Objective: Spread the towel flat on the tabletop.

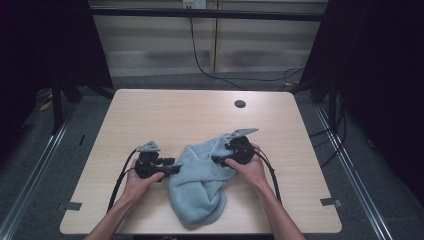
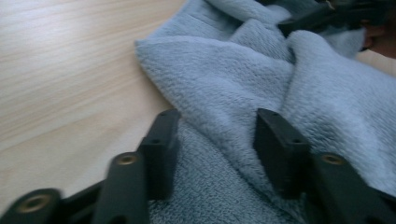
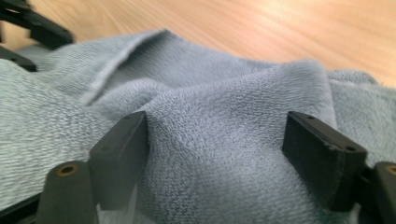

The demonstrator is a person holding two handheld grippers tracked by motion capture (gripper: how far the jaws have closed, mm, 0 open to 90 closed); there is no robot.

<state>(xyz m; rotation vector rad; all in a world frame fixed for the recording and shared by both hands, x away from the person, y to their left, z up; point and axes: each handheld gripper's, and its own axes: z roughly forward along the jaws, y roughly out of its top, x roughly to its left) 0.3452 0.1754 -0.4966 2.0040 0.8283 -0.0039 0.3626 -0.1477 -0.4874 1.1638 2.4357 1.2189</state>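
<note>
From the high view, I see one light blue towel (image 1: 200,177) lying crumpled on the table (image 1: 165,112), near the front edge and about in the middle. I count two grippers: my left gripper (image 1: 175,169) is at the towel's left edge, and my right gripper (image 1: 216,160) is over its upper right part. There is also one dark round hole (image 1: 240,104) in the table, far from the towel. The risk I judge here: the towel is bunched in several folds, so if I pull both sides, it can twist more and not open flat, or slide toward the front edge.

In the left gripper view, my jaws stand half open, with a fold of the towel (image 2: 224,93) between them. The pads do not yet press it, as far as I can see. If I close here, I think I may catch two layers together and not the single edge, because the fold is thick. Farther off, I see the other gripper (image 2: 327,16) on the towel.

In the right gripper view, my jaws stand wide, and a ridge of the towel (image 3: 219,140) rises between them without being pressed. I judge that closing on this soft ridge may take only the fluffy surface, so the cloth could slip out when I lift.
</note>
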